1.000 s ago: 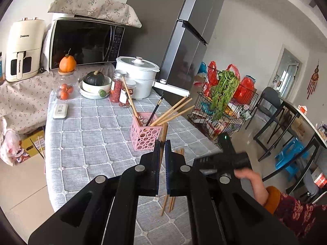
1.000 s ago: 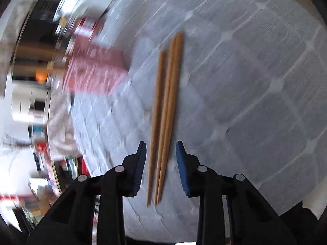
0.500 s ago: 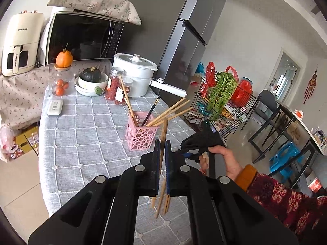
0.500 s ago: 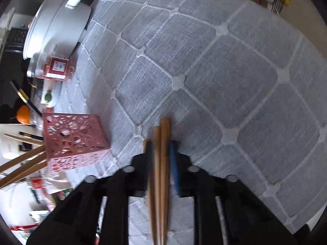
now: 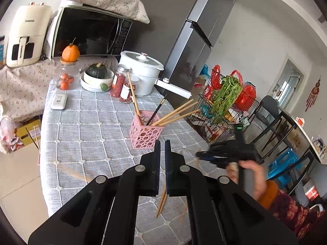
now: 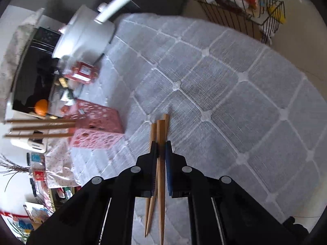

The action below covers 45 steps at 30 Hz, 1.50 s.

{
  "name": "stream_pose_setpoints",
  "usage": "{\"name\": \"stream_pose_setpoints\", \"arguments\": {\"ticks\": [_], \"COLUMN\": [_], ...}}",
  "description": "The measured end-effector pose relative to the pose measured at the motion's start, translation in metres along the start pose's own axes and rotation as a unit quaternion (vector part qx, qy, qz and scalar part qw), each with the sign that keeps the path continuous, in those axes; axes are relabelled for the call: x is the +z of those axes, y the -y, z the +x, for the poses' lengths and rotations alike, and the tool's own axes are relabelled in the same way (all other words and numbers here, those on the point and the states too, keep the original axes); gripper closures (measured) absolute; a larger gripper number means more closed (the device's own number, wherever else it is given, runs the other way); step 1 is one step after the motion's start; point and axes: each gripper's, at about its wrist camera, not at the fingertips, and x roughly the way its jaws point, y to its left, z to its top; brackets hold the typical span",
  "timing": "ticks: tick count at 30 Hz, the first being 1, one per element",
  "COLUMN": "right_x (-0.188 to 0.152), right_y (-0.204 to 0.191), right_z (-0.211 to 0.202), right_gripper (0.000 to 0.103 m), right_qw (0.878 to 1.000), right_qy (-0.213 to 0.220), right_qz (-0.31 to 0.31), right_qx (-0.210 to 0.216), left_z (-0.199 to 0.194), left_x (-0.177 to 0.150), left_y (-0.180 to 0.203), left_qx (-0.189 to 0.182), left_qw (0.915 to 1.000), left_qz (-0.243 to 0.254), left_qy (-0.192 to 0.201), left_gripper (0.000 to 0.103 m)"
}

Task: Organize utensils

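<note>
Three long wooden chopsticks (image 6: 161,163) sit clamped in my right hand-held gripper (image 6: 161,149).
I hold them above the grey checked worktop (image 6: 235,106), near the pink perforated plastic basket (image 6: 98,128); my left hand-held gripper (image 5: 161,149) is closed, empty.

Left gripper (image 5: 162,143) near centre, jaws together with nothing between, over a grey checked tablecloth (image 5: 85,134). Just beyond, a pink perforated holder (image 5: 144,135) with chopsticks fanning rightward. Loose chopsticks (image 5: 161,201) on the cloth below the jaws. Right gripper (image 5: 201,154) blurred at right, in a hand (image 5: 250,173). Far left, microwave (image 5: 90,33).
</note>
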Motion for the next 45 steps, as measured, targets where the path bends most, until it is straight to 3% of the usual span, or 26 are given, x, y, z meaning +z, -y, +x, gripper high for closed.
{"name": "stream_pose_setpoints", "arguments": {"ticks": [2, 4, 6, 7, 8, 10, 12, 17, 19, 21, 22, 23, 25, 26, 30, 32, 36, 39, 42, 45], "right_x": [-0.009, -0.018, -0.019, -0.019, -0.020, -0.019, -0.019, -0.020, -0.021, -0.021, -0.020, -0.020, -0.019, -0.018, -0.013, -0.015, -0.030, -0.050, -0.068, -0.077], "right_y": [-0.002, -0.004, -0.003, -0.001, 0.000, 0.002, 0.008, 0.014, 0.013, 0.014, 0.015, 0.016, 0.020, 0.023, 0.038, 0.040, 0.020, -0.007, -0.027, -0.035], "right_z": [-0.023, -0.046, -0.056, -0.062, -0.066, -0.068, -0.060, -0.058, -0.065, -0.073, -0.075, -0.074, -0.068, -0.065, -0.058, -0.063, -0.097, -0.120, -0.134, -0.143], "right_gripper": [0.095, 0.095, 0.095, 0.095, 0.095, 0.095, 0.095, 0.095, 0.095, 0.095, 0.095, 0.095, 0.095, 0.094, 0.094, 0.095, 0.095, 0.095, 0.095, 0.095], "right_qw": [1.000, 0.999, 0.997, 0.996, 0.996, 0.994, 0.994, 0.993, 0.993, 0.992, 0.992, 0.992, 0.994, 0.994, 0.994, 0.993, 0.982, 0.966, 0.951, 0.950], "right_qy": [0.017, 0.036, 0.043, 0.049, 0.055, 0.065, 0.054, 0.036, 0.045, 0.054, 0.054, 0.053, 0.044, 0.041, 0.035, 0.046, 0.118, 0.172, 0.196, 0.190], "right_qz": [-0.012, -0.020, -0.015, -0.010, -0.008, -0.007, -0.003, -0.009, -0.018, -0.026, -0.029, -0.030, -0.027, -0.021, 0.006, 0.005, -0.076, -0.159, -0.214, -0.223], "right_qx": [0.019, 0.035, 0.056, 0.068, 0.074, 0.087, 0.098, 0.108, 0.109, 0.110, 0.109, 0.106, 0.099, 0.097, 0.103, 0.112, 0.126, 0.115, 0.106, 0.107], "left_z": [0.005, 0.018, 0.039, 0.048, 0.058, 0.068, 0.073, 0.091, 0.105, 0.123, 0.131, 0.135, 0.144, 0.143, 0.132, 0.114, 0.081, 0.063, 0.046, 0.031], "left_x": [0.001, 0.001, -0.008, -0.016, -0.028, -0.043, -0.049, -0.035, -0.026, -0.025, -0.027, -0.022, -0.022, -0.023, -0.032, -0.030, -0.009, 0.000, 0.003, 0.014], "left_y": [-0.014, -0.042, -0.084, -0.105, -0.128, -0.152, -0.168, -0.178, -0.177, -0.182, -0.185, -0.180, -0.177, -0.172, -0.153, -0.136, -0.093, -0.062, -0.045, -0.035], "left_qx": [-0.004, 0.009, 0.029, 0.041, 0.061, 0.107, 0.143, 0.231, 0.273, 0.302, 0.305, 0.332, 0.333, 0.331, 0.259, 0.204, 0.128, 0.099, 0.093, 0.092], "left_qw": [0.9993, 0.9928, 0.9691, 0.9522, 0.9299, 0.9066, 0.8933, 0.8785, 0.8722, 0.8571, 0.8505, 0.8538, 0.8643, 0.8746, 0.9167, 0.9413, 0.9714, 0.9828, 0.9884, 0.9913], "left_qz": [-0.029, -0.094, -0.198, -0.249, -0.302, -0.344, -0.367, -0.368, -0.349, -0.346, -0.350, -0.323, -0.293, -0.275, -0.242, -0.222, -0.173, -0.136, -0.105, -0.084], "left_qy": [-0.025, -0.074, -0.144, -0.172, -0.200, -0.220, -0.216, -0.198, -0.207, -0.233, -0.248, -0.238, -0.236, -0.223, -0.185, -0.152, -0.101, -0.077, -0.060, -0.043], "left_gripper": [0.099, 0.098, 0.079, 0.064, 0.061, 0.061, 0.061, 0.061, 0.061, 0.063, 0.073, 0.089, 0.092, 0.093, 0.098, 0.098, 0.098, 0.098, 0.098, 0.098]}}
